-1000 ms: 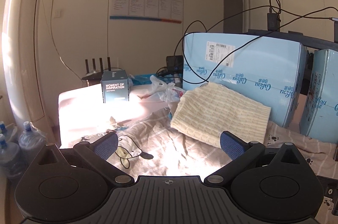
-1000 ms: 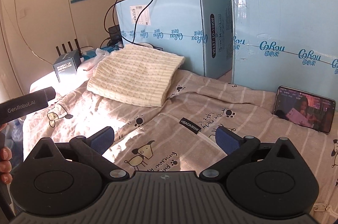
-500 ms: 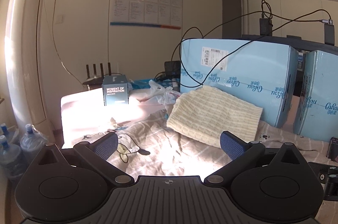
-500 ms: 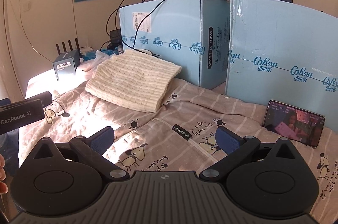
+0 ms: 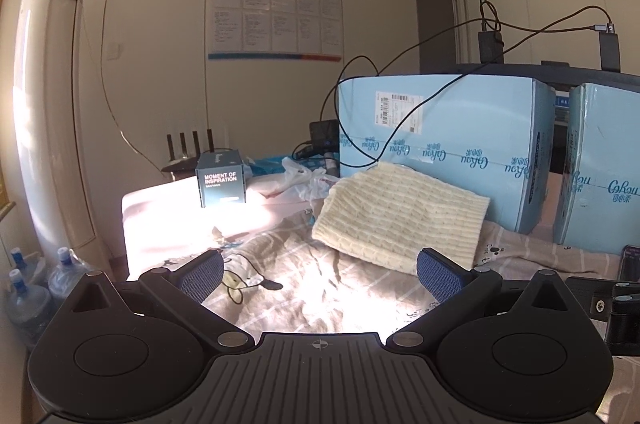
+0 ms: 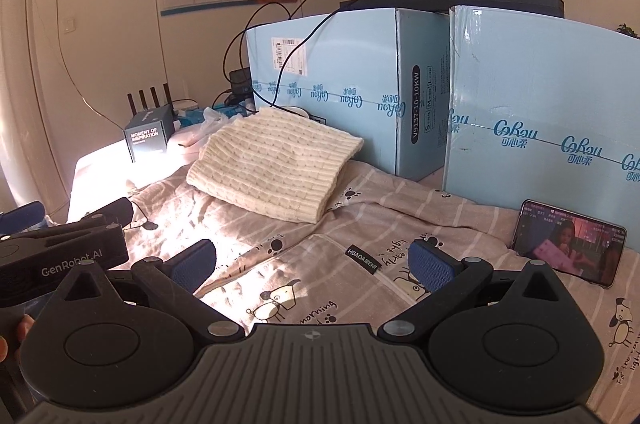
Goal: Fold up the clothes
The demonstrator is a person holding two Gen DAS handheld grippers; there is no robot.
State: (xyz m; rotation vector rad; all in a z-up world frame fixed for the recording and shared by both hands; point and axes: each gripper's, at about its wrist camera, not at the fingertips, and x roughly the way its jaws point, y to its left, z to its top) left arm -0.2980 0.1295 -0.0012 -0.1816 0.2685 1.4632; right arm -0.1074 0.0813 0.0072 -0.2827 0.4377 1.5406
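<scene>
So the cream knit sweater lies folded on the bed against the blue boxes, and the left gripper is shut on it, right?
Not quite. The left gripper is open and holds nothing, as the left wrist view shows. The cream knit sweater does lie folded on the bed against the blue boxes.

The right gripper (image 6: 312,260) is held above a dog-printed sheet (image 6: 304,288), its blue pads spread wide with nothing between them. A folded cream knit sweater (image 6: 276,164) is seen at 12 o'clock, laid against a light blue carton (image 6: 344,80). A lit phone (image 6: 570,244) is propped at 3 o'clock. The left gripper (image 6: 60,248) is glimpsed at 9 o'clock, its jaw state hidden.
</scene>
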